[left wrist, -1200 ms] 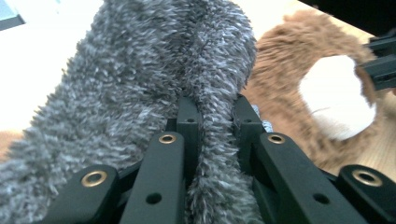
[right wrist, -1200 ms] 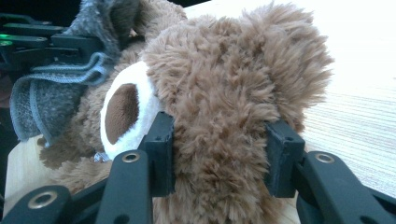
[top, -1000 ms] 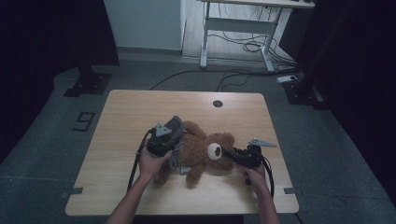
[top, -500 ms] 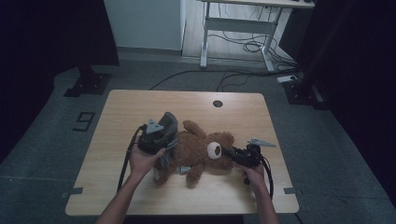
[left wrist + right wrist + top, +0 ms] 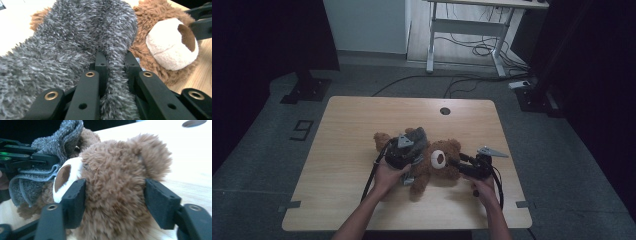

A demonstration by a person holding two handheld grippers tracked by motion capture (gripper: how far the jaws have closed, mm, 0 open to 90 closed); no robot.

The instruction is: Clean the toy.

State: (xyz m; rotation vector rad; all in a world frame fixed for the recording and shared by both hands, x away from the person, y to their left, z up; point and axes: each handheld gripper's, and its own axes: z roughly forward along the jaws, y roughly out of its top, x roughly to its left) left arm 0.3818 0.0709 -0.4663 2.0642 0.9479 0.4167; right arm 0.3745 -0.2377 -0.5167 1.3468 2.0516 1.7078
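Scene: a pale wooden bench (image 5: pixel 362 130) with rounded corners, seen from above; a person's forearms come in at 6 o'clock
Toy: a brown plush teddy bear (image 5: pixel 432 162) with a cream muzzle lies near the middle of the bench, head toward 3 o'clock, one foot toward 10 o'clock
Garment: a fuzzy grey knitted piece of clothing (image 5: pixel 62 50) is draped over the bear's body, at 9 o'clock of the head; in the right gripper view its ribbed hem (image 5: pixel 32 178) hangs beside the muzzle
Left gripper (image 5: pixel 404 150): sits over the bear's body; in the left gripper view its fingers (image 5: pixel 101 62) stand narrow and pinch a fold of the grey clothing between them
Right gripper (image 5: pixel 457 164): at 3 o'clock of the bear's head, pointing toward 9 o'clock; its fingers (image 5: pixel 75 195) straddle the head, one by the muzzle, one behind the ear; they have just been opening, the head between them; the far pad stands clear of the fur, the near one just touches it
Muzzle: the cream patch with a brown nose (image 5: pixel 172 45) faces up, toward the camera
Bench hole: a round dark cable opening (image 5: pixel 444 111) lies at 12 o'clock of the bear, well apart from it
Floor: grey, with black cables (image 5: pixel 477 50) trailing at 12 o'clock under a white metal frame (image 5: pixel 462 25)
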